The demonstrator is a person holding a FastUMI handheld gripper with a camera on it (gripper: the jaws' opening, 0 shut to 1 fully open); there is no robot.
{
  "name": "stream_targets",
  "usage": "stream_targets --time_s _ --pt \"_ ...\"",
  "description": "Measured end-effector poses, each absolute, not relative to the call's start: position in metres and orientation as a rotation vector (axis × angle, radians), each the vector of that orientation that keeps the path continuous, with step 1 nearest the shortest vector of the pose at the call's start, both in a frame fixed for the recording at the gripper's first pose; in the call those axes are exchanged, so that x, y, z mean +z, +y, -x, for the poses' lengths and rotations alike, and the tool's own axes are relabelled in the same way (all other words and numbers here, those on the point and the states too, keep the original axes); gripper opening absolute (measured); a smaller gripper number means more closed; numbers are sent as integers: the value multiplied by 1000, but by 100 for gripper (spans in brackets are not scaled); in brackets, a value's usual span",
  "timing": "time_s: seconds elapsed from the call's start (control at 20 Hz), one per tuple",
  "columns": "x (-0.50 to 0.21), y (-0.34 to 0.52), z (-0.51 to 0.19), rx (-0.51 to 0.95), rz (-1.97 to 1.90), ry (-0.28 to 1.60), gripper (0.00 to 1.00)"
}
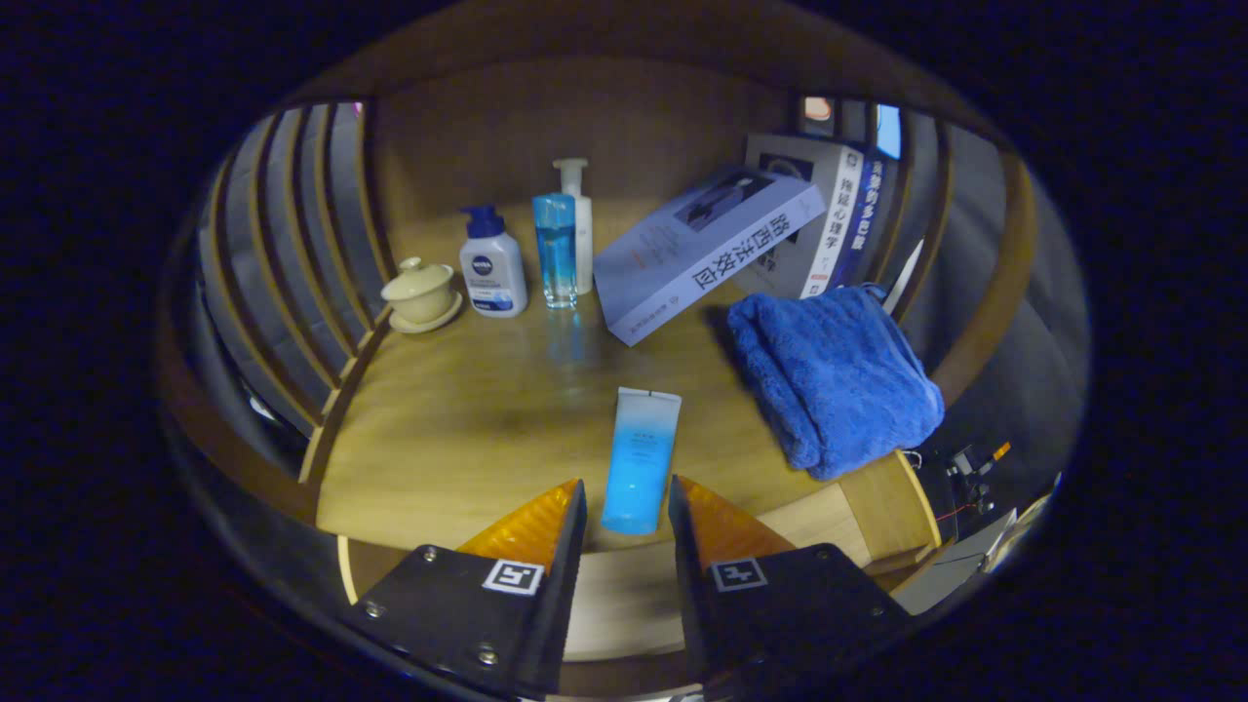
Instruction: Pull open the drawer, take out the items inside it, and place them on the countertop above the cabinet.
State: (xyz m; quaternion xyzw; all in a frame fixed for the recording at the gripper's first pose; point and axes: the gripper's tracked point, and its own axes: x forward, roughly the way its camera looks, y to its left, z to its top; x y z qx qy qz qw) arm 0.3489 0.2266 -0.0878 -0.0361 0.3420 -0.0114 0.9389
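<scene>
Now the gripper (627,507) hangs over the near edge of the countertop (468,419), its fingers spread with the blue tube (639,458) between them. The tube's near end sits in the gap, but neither finger seems to press it, so it looks set down and let go. A blue towel (834,375) lies to the right, books (712,249) lean at the far right, and bottles (556,249) and a lidded cup (421,292) stand far left. Judging by this, the placing step is ending; next would be backing off and returning to the drawer for anything left.
</scene>
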Motion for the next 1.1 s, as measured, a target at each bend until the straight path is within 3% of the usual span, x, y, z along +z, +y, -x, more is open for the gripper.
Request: stream_targets --time_s 0.5,0.9,1.1 --pt "-83 177 -214 -39 9 481 50" --pt "-130 158 -156 33 -16 412 96" --pt "-146 167 -158 89 -50 346 97"
